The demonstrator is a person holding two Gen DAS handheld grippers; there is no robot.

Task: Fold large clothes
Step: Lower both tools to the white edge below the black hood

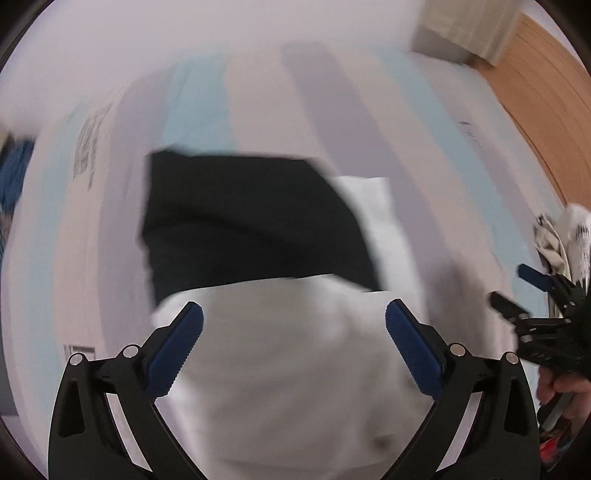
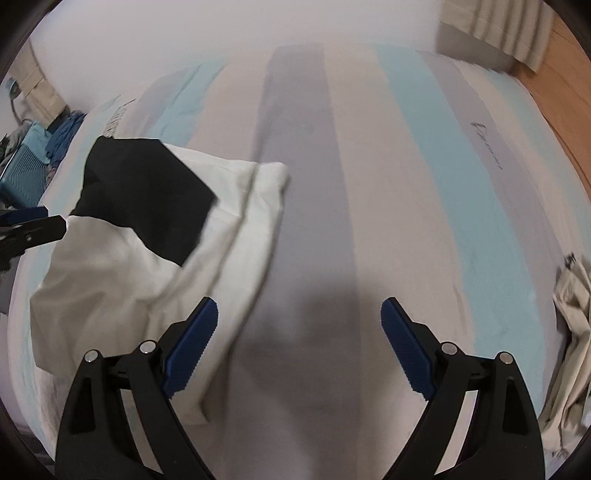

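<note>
A white garment (image 1: 295, 362) with a large black panel (image 1: 243, 221) lies folded on a striped bed sheet (image 1: 424, 122). My left gripper (image 1: 293, 343) is open and empty, hovering above the white part. In the right wrist view the same garment (image 2: 118, 295) with its black panel (image 2: 147, 195) lies to the left. My right gripper (image 2: 299, 343) is open and empty over bare sheet (image 2: 369, 184), its left finger (image 2: 192, 343) above the garment's edge. The right gripper also shows in the left wrist view (image 1: 532, 295), and the left gripper's tip shows in the right wrist view (image 2: 33, 227).
A crumpled beige and white cloth (image 2: 572, 332) lies at the sheet's right edge; it also shows in the left wrist view (image 1: 561, 236). Wooden floor (image 1: 546, 92) and a curtain (image 2: 498, 26) lie beyond. A blue basket with clothes (image 2: 22, 173) stands at far left.
</note>
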